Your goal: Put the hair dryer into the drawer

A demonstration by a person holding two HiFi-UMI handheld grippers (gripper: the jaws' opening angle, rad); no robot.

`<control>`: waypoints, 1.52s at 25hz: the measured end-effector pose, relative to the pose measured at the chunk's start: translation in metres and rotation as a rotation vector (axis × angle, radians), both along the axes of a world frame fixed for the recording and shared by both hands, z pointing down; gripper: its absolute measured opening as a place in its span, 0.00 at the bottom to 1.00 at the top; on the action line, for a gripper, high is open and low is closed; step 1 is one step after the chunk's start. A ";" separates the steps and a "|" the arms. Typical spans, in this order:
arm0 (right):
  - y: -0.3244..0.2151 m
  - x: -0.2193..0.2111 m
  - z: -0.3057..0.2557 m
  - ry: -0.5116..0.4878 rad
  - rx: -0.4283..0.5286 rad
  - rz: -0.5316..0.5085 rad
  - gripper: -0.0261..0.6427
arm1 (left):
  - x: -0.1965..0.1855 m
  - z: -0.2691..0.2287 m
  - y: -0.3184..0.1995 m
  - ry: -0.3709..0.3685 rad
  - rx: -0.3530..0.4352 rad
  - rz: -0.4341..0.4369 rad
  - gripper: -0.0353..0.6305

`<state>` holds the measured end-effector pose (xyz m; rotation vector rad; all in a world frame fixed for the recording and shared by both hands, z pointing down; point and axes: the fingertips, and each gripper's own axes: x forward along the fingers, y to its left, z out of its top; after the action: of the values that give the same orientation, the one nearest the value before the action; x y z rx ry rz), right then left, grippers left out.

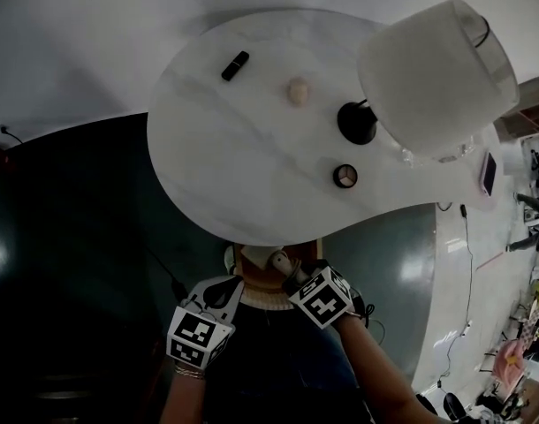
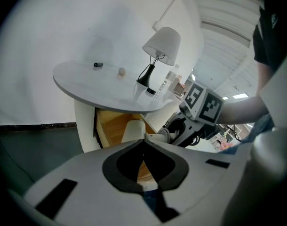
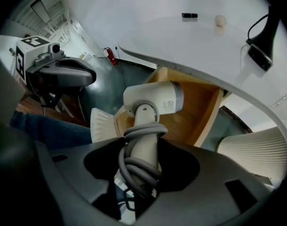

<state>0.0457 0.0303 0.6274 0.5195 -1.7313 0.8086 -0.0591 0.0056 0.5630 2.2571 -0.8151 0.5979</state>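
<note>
The white hair dryer (image 3: 150,100), grey cord wound round its handle, is clamped by the right gripper (image 3: 143,150) over the open wooden drawer (image 3: 196,111); laying it inside is judged still outstanding. The left gripper (image 2: 143,141) is closed on nothing

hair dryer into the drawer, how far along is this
Done: the drawer under the table top stands open, and the hair dryer is off any surface. In hand: the right gripper is shut on the dryer's handle, holding its head over the open drawer. Left: lower it in and let go. The left gripper is shut and empty.
</note>
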 end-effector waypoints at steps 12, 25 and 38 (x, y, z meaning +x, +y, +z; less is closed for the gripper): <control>-0.012 -0.003 0.027 0.043 0.001 0.028 0.39 | -0.001 0.019 -0.007 0.010 -0.024 -0.018 0.08; -0.025 -0.007 0.043 0.104 0.028 0.000 0.39 | -0.008 0.034 -0.021 -0.021 -0.018 0.017 0.08; -0.025 -0.007 0.066 0.221 -0.009 -0.043 0.39 | -0.006 0.046 -0.019 -0.015 -0.036 0.007 0.08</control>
<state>0.0383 0.0057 0.6932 0.5434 -1.5298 0.7013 -0.0655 -0.0130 0.6094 2.2262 -0.7975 0.6289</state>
